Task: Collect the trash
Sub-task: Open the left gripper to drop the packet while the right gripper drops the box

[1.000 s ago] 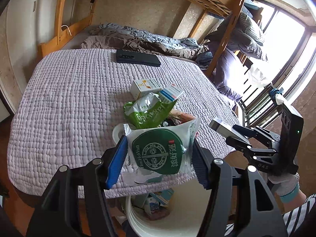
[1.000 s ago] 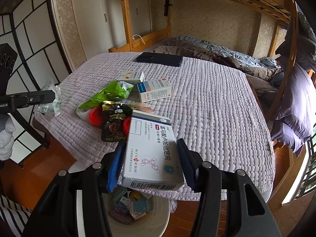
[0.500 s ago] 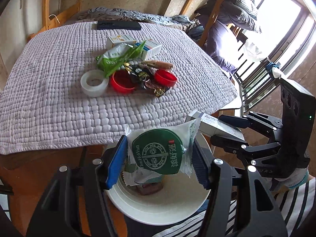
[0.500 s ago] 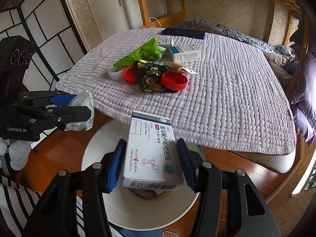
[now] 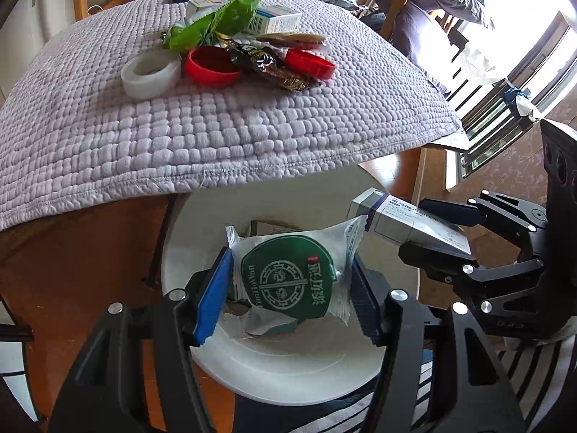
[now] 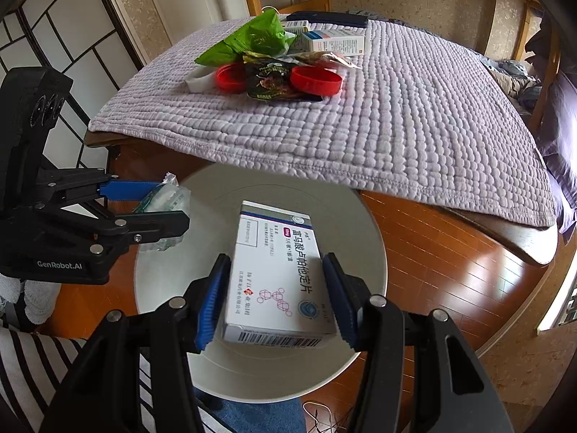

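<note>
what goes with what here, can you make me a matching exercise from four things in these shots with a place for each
Things:
1. green-label packet
2. white medicine box
3. tape roll
4. dark phone

Places:
A. far end of the bed
B. in the right gripper
C. on the quilt beside a red lid
D. in the left gripper

Pairs: 1-D, 2-B, 3-C, 4-A

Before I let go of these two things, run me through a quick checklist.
1. Left gripper shut on the green-label packet: ok.
2. Right gripper shut on the medicine box: ok.
3. Packet over the white bin: ok.
4. Box over the bin: ok.
5. Room left in the bin: ok, trash only at the bottom.
6. Bed all collected: not ok, red lids and the green wrapper remain.
</note>
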Tool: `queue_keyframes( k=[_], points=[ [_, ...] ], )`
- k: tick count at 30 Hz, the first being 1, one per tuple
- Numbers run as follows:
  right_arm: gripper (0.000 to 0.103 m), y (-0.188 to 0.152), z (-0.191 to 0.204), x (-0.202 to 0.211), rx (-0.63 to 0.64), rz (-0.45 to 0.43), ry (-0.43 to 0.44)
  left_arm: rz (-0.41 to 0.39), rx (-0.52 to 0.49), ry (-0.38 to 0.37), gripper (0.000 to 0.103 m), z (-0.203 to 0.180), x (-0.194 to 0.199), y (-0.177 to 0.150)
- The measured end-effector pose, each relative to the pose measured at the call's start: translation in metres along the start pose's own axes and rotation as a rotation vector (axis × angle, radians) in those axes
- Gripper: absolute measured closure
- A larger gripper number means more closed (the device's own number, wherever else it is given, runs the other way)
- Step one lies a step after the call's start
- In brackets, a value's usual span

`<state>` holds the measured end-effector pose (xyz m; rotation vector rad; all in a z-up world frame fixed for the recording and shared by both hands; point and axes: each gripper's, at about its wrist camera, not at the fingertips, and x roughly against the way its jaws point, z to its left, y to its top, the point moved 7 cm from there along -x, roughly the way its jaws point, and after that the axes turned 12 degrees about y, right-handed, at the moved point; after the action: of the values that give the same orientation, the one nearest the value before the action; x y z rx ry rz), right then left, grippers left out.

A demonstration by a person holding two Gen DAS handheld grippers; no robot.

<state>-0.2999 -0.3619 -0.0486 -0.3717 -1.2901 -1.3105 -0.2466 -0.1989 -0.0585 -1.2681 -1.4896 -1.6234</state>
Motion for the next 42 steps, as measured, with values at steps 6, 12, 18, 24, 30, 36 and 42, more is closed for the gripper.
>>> queue_keyframes(
  k=[6, 12, 18, 24, 30, 36, 42],
  points=[
    [0.051, -0.004, -0.008, -0.013, -0.012, 0.018, -0.007, 0.027, -0.005, 0.027, 0.041, -0.001, -0.019, -0.002],
    [0.051, -0.005, -0.013, -0.024, -0.019, 0.030, -0.013, 0.051, -0.007, 0.040, 0.041, -0.003, -0.035, -0.004],
    [0.051, -0.008, -0.015, -0.037, -0.025, 0.040, -0.018, 0.065, -0.013, 0.046, 0.041, -0.010, -0.045, -0.009],
    [0.051, -0.004, -0.009, -0.051, -0.032, 0.044, -0.021, 0.075, -0.017, 0.042, 0.041, -0.011, -0.051, -0.011],
    [0.051, 0.001, -0.008, -0.062, -0.040, 0.049, -0.024, 0.087, -0.023, 0.039, 0.041, -0.009, -0.055, -0.012],
    [0.050, -0.001, -0.009, -0.064, -0.049, 0.050, -0.023, 0.087, -0.028, 0.035, 0.041, -0.008, -0.057, -0.012],
    [0.050, 0.000, -0.015, -0.059, -0.058, 0.046, -0.023, 0.084, -0.031, 0.034, 0.039, -0.008, -0.057, -0.011]
  ],
)
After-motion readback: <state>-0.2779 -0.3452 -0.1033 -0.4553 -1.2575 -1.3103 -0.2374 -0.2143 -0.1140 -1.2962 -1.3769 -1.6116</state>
